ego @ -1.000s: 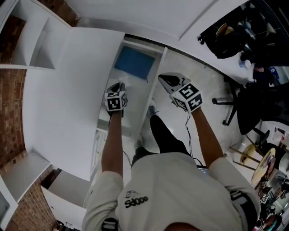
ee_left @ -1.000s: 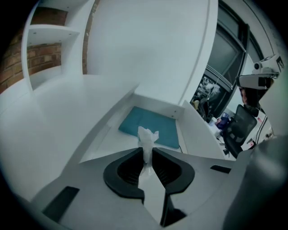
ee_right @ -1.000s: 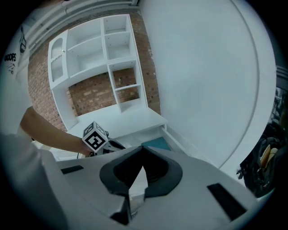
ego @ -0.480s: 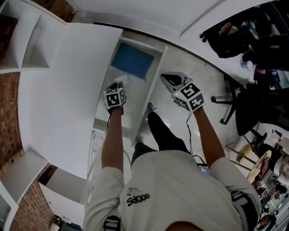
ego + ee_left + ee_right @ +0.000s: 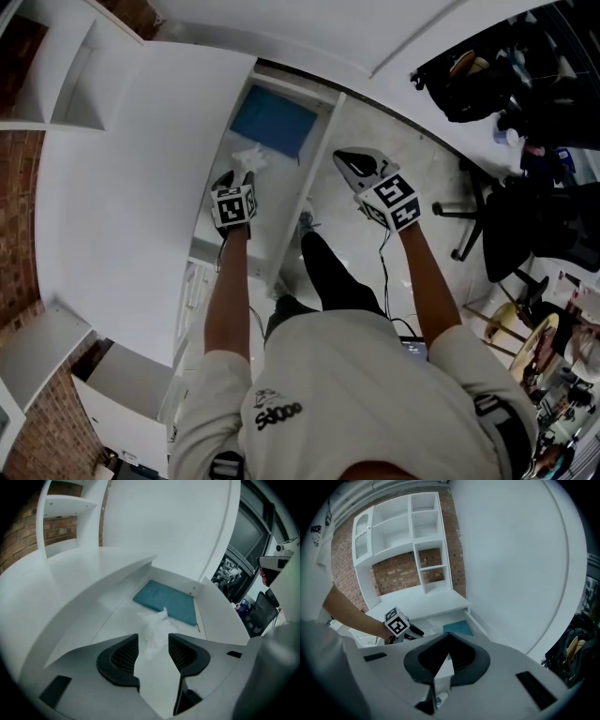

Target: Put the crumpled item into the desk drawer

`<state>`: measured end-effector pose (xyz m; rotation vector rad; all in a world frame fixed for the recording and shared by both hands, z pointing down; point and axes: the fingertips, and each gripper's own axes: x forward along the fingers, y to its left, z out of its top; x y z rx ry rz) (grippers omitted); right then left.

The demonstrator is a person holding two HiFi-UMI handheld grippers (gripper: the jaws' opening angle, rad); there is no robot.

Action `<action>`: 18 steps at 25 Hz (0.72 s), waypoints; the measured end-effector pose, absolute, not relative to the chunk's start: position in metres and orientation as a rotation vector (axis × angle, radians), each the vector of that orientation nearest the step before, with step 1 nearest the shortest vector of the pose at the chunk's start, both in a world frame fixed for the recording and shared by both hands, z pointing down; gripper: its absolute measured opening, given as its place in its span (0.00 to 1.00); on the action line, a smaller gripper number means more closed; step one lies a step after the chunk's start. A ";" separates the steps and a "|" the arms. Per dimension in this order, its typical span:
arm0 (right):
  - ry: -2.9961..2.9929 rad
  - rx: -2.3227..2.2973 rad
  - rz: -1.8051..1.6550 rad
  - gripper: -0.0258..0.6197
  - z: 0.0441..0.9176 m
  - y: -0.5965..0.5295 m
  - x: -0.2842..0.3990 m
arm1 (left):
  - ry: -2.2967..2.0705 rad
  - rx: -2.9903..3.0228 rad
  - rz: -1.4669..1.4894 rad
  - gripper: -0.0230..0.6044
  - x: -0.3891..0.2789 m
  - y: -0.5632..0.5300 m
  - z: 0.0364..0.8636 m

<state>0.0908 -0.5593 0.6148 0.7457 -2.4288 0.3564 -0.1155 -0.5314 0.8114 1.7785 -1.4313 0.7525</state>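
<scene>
The crumpled white item (image 5: 152, 629) lies on the floor of the open white desk drawer (image 5: 219, 617), in front of a flat teal book (image 5: 167, 602). My left gripper (image 5: 153, 640) hovers low over it. Its jaws are opening and stand on either side of the item's near end, with neither pad pressing on it. From the head view the item (image 5: 249, 157) shows just beyond the left gripper (image 5: 236, 178), inside the drawer (image 5: 320, 155). My right gripper (image 5: 341, 158) hangs over the floor to the right of the drawer. In its own view the right gripper (image 5: 449, 636) is shut and holds nothing.
The white desk top (image 5: 131, 178) runs along the drawer's left side. White shelves on a brick wall (image 5: 412, 541) stand behind it. The person's leg and shoe (image 5: 309, 234) are beside the drawer, and a black office chair (image 5: 511, 225) stands at the right.
The left gripper's jaws have spread apart and drawn back slightly. The crumpled item now rests free on the drawer floor. The right gripper has hardly moved.
</scene>
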 end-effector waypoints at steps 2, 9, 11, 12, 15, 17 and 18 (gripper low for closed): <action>-2.454 0.761 0.351 0.03 0.604 -0.552 0.091 | -1.423 1.852 0.722 0.37 -0.109 -0.523 0.791; -2.506 0.803 0.285 0.03 0.559 -0.516 0.085 | -1.461 2.082 0.597 0.13 -0.113 -0.484 0.699; -2.510 0.825 0.252 0.03 0.545 -0.502 0.082 | -1.479 2.123 0.592 0.10 -0.125 -0.467 0.674; -2.507 0.842 0.235 0.03 0.538 -0.495 0.080 | -1.483 2.144 0.586 0.08 -0.131 -0.457 0.663; -2.503 0.914 0.173 0.03 0.514 -0.475 0.076 | -1.489 2.213 0.569 0.07 -0.147 -0.430 0.628; -2.506 0.955 0.125 0.03 0.497 -0.459 0.075 | -1.507 2.255 0.582 0.07 -0.156 -0.411 0.607; -2.514 0.972 0.103 0.03 0.487 -0.450 0.073 | -1.519 2.275 0.590 0.07 -0.161 -0.401 0.596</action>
